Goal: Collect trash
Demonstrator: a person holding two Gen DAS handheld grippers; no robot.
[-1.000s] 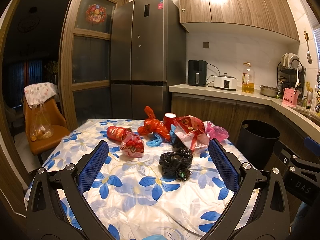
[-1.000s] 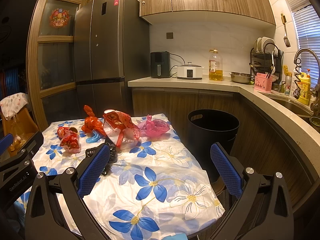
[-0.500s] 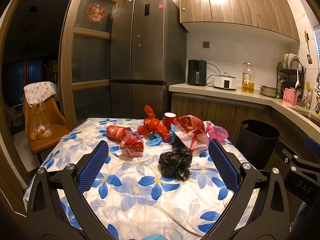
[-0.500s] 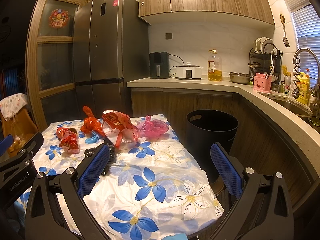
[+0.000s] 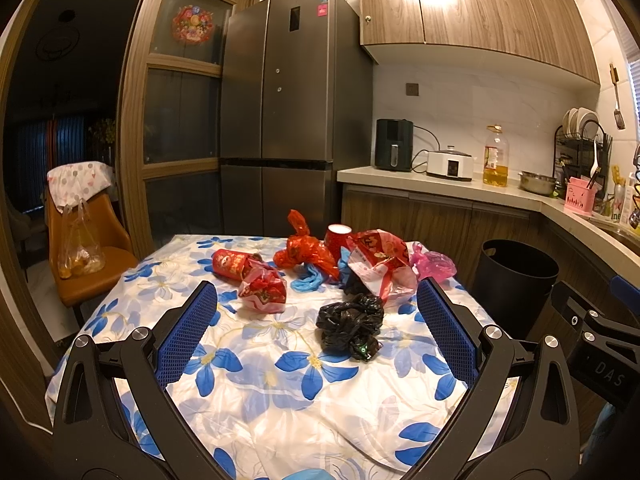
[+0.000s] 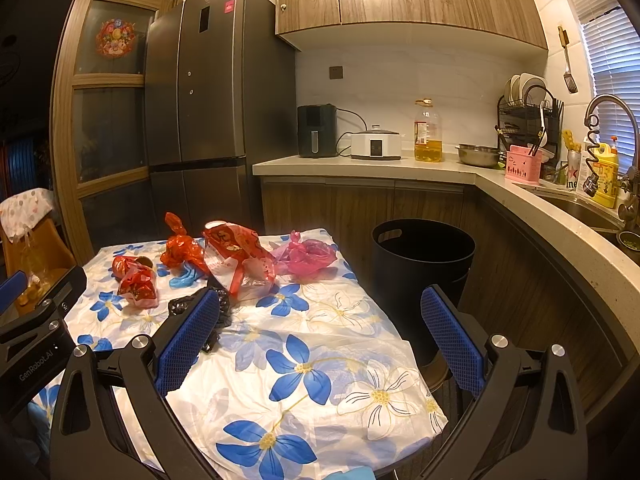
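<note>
Trash lies on the flowered tablecloth (image 5: 280, 384): a crumpled black bag (image 5: 350, 326), a small red-pink packet (image 5: 264, 290), a red can on its side (image 5: 230, 263), an orange-red bag (image 5: 304, 250), a red cup (image 5: 337, 236), a large red and clear bag (image 5: 378, 260), a pink bag (image 5: 434, 264) and a blue glove (image 5: 310, 278). My left gripper (image 5: 316, 336) is open and empty, just short of the black bag. My right gripper (image 6: 316, 336) is open and empty above the cloth (image 6: 320, 360), right of the black bag (image 6: 192, 304). The pink bag (image 6: 308, 256) lies further back.
A black bin (image 6: 422, 256) stands on the floor right of the table, below the counter (image 6: 400, 168). The bin also shows in the left wrist view (image 5: 518, 276). An orange chair (image 5: 86, 256) with a hanging bag stands left. A fridge (image 5: 292, 120) is behind the table.
Both views have shifted only slightly; both grippers stay open and empty, and the trash has not moved.
</note>
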